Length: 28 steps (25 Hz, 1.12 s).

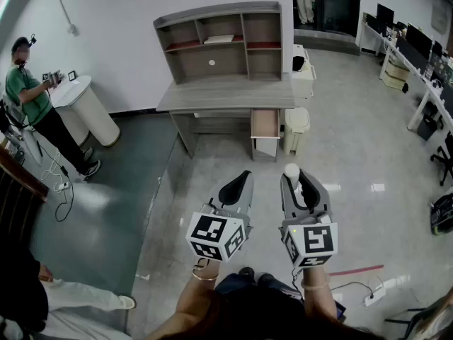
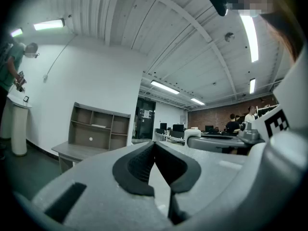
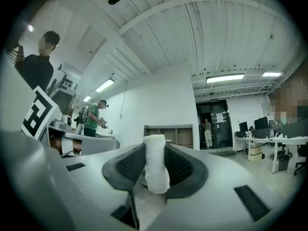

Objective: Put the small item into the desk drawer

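Note:
A small white cylindrical item (image 3: 155,162) stands upright between the pads of my right gripper (image 3: 155,167), which is shut on it; in the head view the white item (image 1: 291,170) pokes up at the tip of the right gripper (image 1: 296,183). My left gripper (image 1: 239,184) is beside it, its jaws meeting at the tips with nothing between them; the left gripper (image 2: 155,150) view shows the same. Ahead stands the grey desk (image 1: 226,94) with a shelf unit on top and its right drawer (image 1: 265,125) pulled out. Both grippers are well short of the desk, pointing level.
A white bin (image 1: 296,127) stands right of the drawer. A person in green (image 1: 35,105) stands by a white round stand (image 1: 83,105) at the left. Office desks with monitors (image 1: 417,55) line the right side. Cables and a power strip (image 1: 375,295) lie on the floor.

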Tool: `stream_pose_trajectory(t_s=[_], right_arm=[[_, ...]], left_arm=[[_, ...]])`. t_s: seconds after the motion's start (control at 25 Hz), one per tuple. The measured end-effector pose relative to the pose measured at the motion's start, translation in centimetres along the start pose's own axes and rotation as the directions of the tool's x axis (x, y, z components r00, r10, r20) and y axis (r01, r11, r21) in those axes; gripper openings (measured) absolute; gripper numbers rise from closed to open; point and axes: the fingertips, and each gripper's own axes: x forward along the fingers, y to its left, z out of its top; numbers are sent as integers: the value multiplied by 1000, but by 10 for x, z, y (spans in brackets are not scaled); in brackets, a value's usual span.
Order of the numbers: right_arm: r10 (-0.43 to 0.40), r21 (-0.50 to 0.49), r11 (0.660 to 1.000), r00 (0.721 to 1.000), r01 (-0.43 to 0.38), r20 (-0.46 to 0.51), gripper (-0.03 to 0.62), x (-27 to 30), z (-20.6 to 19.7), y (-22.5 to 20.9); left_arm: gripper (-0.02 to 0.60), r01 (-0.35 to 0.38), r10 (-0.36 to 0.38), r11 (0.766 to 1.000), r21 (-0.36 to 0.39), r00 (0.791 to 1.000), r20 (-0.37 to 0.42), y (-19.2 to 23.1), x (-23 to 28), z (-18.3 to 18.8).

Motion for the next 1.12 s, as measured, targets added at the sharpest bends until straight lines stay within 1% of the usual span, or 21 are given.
stream_pose_trajectory(t_s=[0.24,0.56,0.72,0.92,1.12], right_arm=[[-11,13,1000,1000,10,10,110,22,-4,15],[-64,24,998,998,64,10,110,62,-8,22],[-77,15,997,997,77,7,110,82,-6,26],[-97,21,995,995,97,4,110,100,-8,20],[-86,6,996,996,86,1,110,118,-11,11]], left_arm=[[15,19,-19,1000,-12,1000,-5,25,5,-3],[15,75,-75,997,-8,997,-10,58,23,-2],[15,92,-92,996,-7,996,-11,75,33,3],[15,104,-104,994,-17,994,-15,87,49,2],[15,107,-107,994,-24,994,-22,94,69,-2]])
